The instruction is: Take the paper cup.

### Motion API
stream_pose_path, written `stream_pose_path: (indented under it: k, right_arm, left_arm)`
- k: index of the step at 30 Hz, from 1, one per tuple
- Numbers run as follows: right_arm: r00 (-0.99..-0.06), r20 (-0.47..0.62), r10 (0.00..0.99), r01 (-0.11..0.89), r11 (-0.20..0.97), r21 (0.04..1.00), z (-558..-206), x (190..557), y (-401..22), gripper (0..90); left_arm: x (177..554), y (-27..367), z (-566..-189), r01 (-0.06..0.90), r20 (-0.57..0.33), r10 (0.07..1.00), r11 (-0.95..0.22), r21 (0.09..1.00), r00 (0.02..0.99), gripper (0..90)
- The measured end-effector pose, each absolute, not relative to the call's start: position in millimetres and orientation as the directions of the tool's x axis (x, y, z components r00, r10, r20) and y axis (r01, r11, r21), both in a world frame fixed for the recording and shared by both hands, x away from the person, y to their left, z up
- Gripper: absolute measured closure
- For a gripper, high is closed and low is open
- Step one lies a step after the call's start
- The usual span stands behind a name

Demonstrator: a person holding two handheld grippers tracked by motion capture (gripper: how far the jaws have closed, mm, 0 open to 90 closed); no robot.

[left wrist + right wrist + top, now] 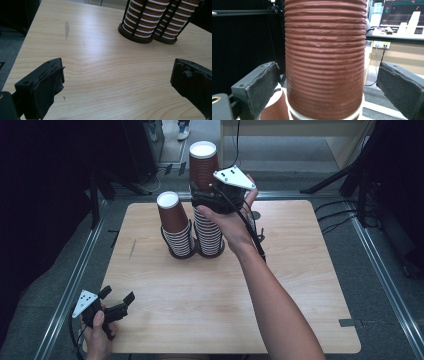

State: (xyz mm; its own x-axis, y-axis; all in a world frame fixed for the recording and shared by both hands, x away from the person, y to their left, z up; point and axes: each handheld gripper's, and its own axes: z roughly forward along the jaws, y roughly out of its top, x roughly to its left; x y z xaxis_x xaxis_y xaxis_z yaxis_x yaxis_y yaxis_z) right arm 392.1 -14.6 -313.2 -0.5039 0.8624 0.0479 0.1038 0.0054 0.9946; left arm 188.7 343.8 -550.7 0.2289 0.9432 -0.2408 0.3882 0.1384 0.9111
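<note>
On the wooden table (300, 285), two cup stacks (209, 227), right gripper (202, 195) spread around taller stack's top cup (324, 62), left gripper (116, 302) spread apart.

Right tool (202, 195) raised, jaws spread; left tool (117, 302) low, jaws apart.

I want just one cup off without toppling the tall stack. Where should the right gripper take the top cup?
Grip the top cup across its ribbed brown wall, above the white rim of the cup beneath, coming in level from the person's side. The right gripper already straddles it there, jaws open; the wall tapers, so lift straight up.
</note>
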Motion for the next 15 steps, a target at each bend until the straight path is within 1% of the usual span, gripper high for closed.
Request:
stream_pose_path:
  k: [12, 13, 15]
  right_arm:
    - [-0.457, 0.077, 0.886, 0.141, -0.013, 0.990, -317, 413, 5, 4.3]
    - [-0.442, 0.103, 0.891, 0.158, -0.036, 0.987, -318, 417, 5, 4.1]
    - [-0.446, 0.123, 0.886, 0.166, -0.053, 0.985, -319, 419, 4, 4.1]
  left_arm:
    - [189, 344, -551, 0.387, -0.244, 0.941, 0.141, 0.911, 0.233, 0.0]
    - [189, 344, -551, 0.386, -0.243, 0.941, 0.140, 0.912, 0.233, 0.0]
    - [189, 344, -551, 0.386, -0.242, 0.942, 0.139, 0.912, 0.234, 0.0]
